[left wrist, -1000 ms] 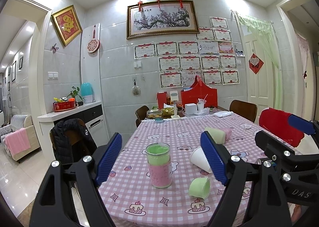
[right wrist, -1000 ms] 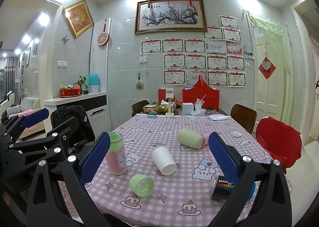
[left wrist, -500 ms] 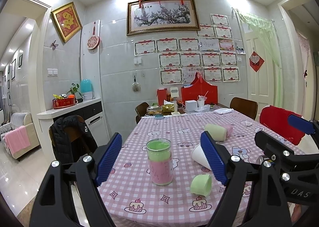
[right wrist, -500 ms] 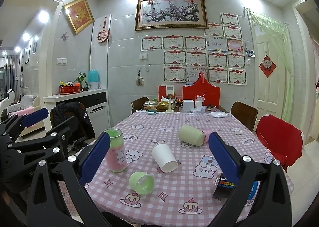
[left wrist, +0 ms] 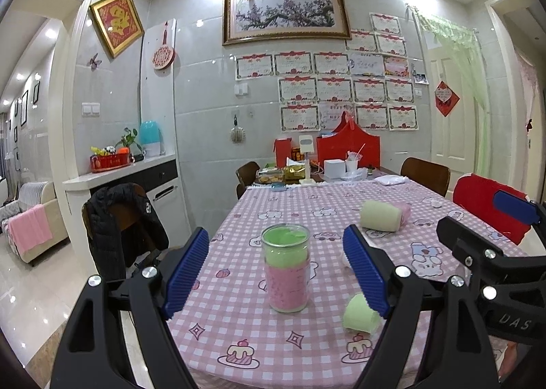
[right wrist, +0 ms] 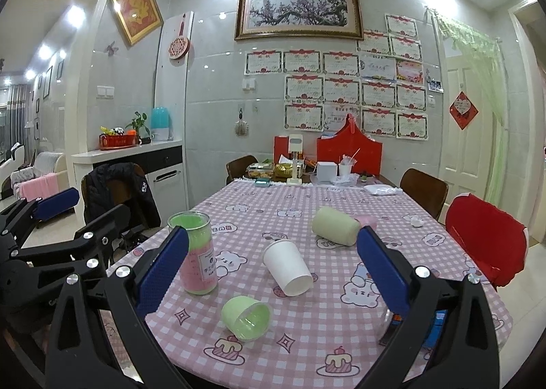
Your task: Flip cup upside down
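Both claws, the left gripper [left wrist: 276, 273] and the right gripper [right wrist: 273, 281], were wide apart and held nothing. The small green cup [right wrist: 246, 318] lay tipped over near the table's [right wrist: 341, 341] front edge.

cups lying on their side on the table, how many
3: a white paper cup mid-table, a small green cup near the front edge, and a pale green cup farther back. The tall pink and green cup stands upright.
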Tool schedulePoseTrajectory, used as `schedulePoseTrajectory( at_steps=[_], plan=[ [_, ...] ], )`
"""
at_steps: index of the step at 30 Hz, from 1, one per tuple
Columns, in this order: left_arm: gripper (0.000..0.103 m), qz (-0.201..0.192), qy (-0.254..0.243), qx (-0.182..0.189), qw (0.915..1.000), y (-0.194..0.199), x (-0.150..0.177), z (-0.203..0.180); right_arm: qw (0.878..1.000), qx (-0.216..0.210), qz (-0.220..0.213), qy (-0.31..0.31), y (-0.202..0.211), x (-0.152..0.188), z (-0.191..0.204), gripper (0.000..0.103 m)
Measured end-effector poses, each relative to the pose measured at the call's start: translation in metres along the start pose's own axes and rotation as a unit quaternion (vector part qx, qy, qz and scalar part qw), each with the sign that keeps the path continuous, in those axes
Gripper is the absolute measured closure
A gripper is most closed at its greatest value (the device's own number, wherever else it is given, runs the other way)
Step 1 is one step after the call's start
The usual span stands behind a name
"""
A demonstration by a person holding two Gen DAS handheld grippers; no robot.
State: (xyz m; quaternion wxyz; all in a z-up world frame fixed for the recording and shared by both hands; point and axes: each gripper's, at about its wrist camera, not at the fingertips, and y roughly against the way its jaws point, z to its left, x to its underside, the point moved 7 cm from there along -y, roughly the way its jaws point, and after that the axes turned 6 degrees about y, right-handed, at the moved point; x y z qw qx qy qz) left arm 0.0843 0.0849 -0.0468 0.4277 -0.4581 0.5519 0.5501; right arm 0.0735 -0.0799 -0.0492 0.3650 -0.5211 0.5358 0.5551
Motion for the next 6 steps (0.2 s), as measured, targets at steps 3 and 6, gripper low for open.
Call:
schedulePoseTrajectory(
  at_steps=[3,6],
  plan=[
    [0.023,0.013,0.006,-0.006,0.9999,-0.015,0.005,0.011,1.000,-0.007,0.012,0.001,-0.017,0.002,0.006,0.008],
    [0.023,0.025,0.012,-0.011,0.9995,-0.031,0.011,0.024,1.000,-0.011,0.025,0.003,-0.035,0.004,0.015,0.008]
  ],
)
